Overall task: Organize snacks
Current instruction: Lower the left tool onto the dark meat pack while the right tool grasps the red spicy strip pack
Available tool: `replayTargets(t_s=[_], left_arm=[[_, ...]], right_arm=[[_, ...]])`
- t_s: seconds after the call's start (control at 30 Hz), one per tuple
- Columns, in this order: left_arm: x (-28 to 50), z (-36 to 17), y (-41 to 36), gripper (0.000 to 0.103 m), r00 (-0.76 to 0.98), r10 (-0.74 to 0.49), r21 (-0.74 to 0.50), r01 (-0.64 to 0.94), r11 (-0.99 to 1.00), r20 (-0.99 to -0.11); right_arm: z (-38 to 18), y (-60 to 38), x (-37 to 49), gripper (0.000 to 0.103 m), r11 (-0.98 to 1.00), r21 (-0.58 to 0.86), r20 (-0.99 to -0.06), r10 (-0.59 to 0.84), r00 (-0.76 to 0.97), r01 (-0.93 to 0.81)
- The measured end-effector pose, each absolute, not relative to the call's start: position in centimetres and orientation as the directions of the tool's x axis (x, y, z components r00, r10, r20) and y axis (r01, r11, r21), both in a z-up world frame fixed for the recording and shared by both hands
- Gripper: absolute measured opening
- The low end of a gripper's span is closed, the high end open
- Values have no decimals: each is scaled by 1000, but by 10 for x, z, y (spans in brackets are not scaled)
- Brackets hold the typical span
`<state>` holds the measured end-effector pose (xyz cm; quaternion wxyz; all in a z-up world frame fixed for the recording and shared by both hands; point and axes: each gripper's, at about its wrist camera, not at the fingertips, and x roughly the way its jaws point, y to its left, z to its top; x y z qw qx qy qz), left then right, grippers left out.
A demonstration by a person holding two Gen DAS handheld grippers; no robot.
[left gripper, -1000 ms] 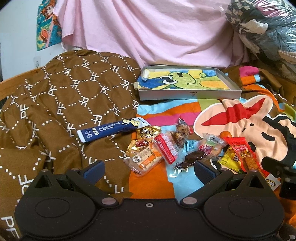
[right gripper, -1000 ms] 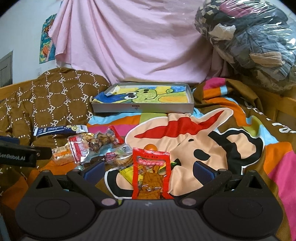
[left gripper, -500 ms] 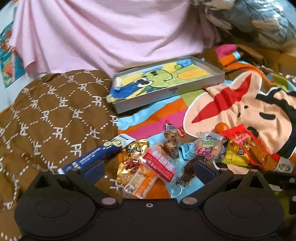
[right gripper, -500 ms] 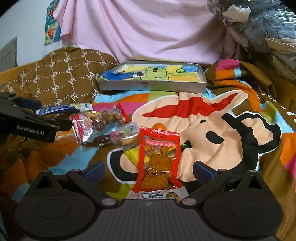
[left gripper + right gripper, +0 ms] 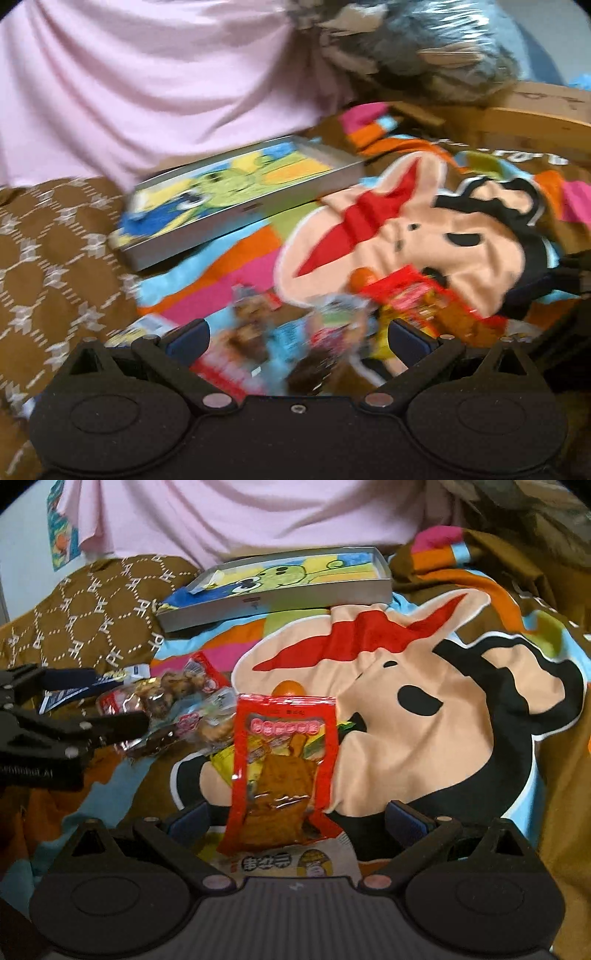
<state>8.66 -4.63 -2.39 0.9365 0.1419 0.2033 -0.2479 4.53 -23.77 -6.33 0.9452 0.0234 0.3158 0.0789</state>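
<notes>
A heap of snack packets lies on the cartoon blanket. In the right wrist view a red packet (image 5: 282,771) lies on top, between the fingers of my open right gripper (image 5: 295,818), with a white packet (image 5: 284,864) under its near end. Clear-wrapped snacks (image 5: 177,709) and a blue stick packet (image 5: 92,686) lie to the left. In the blurred left wrist view my open left gripper (image 5: 297,338) hovers over those packets (image 5: 258,347). The left gripper also shows in the right wrist view (image 5: 55,727). A shallow grey tray (image 5: 280,598) with a cartoon lining sits behind.
A brown patterned quilt (image 5: 92,620) is bunched at the left. A pink sheet (image 5: 240,513) hangs behind the tray. Bagged clothes (image 5: 424,48) are piled at the back right. A small orange ball (image 5: 290,687) lies behind the red packet.
Both grippers have moved forward and down onto the snack heap. The left one has swung right, blurring its view. The red packet now lies between the right fingers.
</notes>
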Motion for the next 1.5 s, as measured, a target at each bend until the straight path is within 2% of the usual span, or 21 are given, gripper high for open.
replayTargets(t_s=[0.23,0.5,0.67,0.9,1.0,1.17,1.27,1.33,1.5], left_arm=[[111,-36,-71,100,672,-534,164,688,707,-513],[146,-48,-55,96,566,-573,-30,696,718,-593],[158,-51,-48,87,513,-575,-93,690,718,-637],[161,-52,-48,66,449,-542,-101,697,710,-711],[165,-51,-41,57,430,-530,-143,663,735,-731],[166,-45,-30,56,398,-548,-229,616,754,-736],[162,-42,-32,57,401,-536,-212,619,756,-743],[160,-44,-35,64,417,-520,-173,632,755,-746],[165,-57,-35,68,399,-519,-156,659,735,-756]], right_arm=[[-64,-233,41,99,986,61,-580,163,798,-158],[-66,-233,44,96,985,74,-587,169,792,-155],[-69,-230,48,95,981,102,-595,192,780,-164],[-71,-227,50,95,979,113,-598,201,776,-167],[-71,-226,50,95,979,115,-598,204,775,-168],[-70,-226,51,95,979,118,-600,206,773,-169],[-70,-226,53,95,978,118,-605,207,769,-170],[-71,-226,55,95,978,119,-609,207,766,-171],[-71,-225,58,95,979,125,-616,205,760,-163]])
